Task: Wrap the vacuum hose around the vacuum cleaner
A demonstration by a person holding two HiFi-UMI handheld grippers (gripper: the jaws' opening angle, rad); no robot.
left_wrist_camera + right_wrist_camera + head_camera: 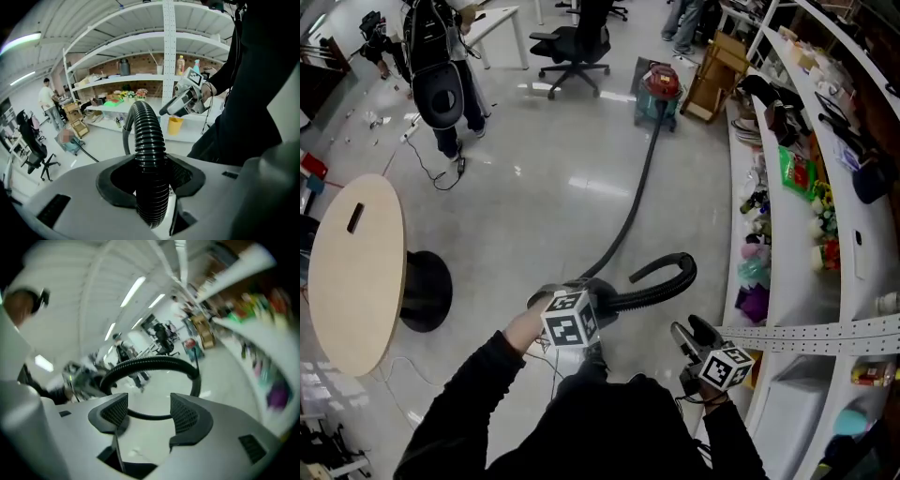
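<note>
**A:** Where is the vacuum hose (628, 217) relative to the tongs?

**B:** It is clamped in the left gripper (578, 291); in the left gripper view the hose (149, 140) stands between the jaws of that gripper (152, 177), with both pads (183, 174) pressing on it. Past the jaws it bends into a loop towards the right gripper (685, 331), and the end of it curls back just ahead of that one.

**A:** And the right one?

**B:** The right gripper (145, 411) has its jaws apart with nothing between them; the loop (150, 363) arches beyond their tips, clear of them.

**A:** How does the hose look?

**B:** It is black, ribbed and glossy; its long stretch runs from the left gripper across the floor (553, 187) to the red-topped vacuum cleaner (661, 92), which is well away from both grippers.
</note>
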